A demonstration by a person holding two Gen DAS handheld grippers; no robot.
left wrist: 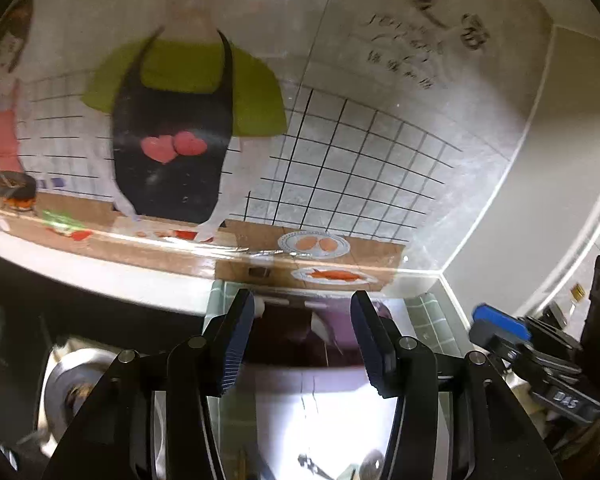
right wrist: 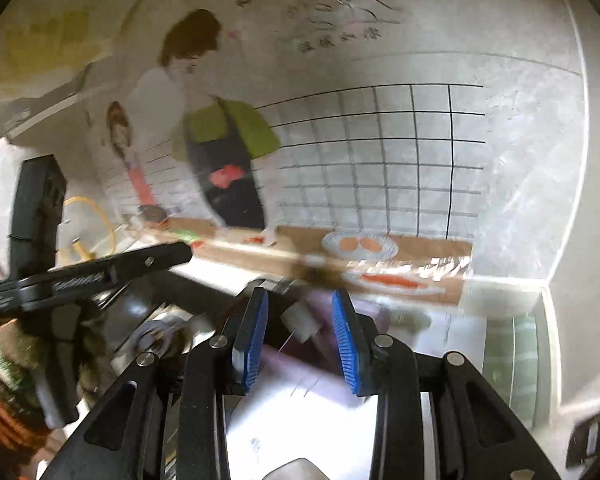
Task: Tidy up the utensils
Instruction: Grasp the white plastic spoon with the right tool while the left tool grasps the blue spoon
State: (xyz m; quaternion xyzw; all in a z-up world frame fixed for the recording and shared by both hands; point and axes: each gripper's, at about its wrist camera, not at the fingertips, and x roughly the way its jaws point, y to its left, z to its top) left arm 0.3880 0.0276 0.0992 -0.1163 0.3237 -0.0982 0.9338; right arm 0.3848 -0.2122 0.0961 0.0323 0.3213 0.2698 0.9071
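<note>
Claws [left wrist: 302, 340] [right wrist: 300, 338] gape empty before the painted wall [left wrist: 380, 152].

Bright light bounces off the shiny wall picture [left wrist: 188, 120] – white glare low down. The right view is smeared with blur; both bend round, dark at the corners.

1. My left hand-held gripper [left wrist: 302, 344] is black with dark navy ribbed pads.
2. My right hand-held gripper [right wrist: 300, 336] has bright blue ribbed pads.
3. The wall mural [left wrist: 172, 120] shows a lime-green shirt, black apron, pink hearts, black-lined white tiles.
</note>
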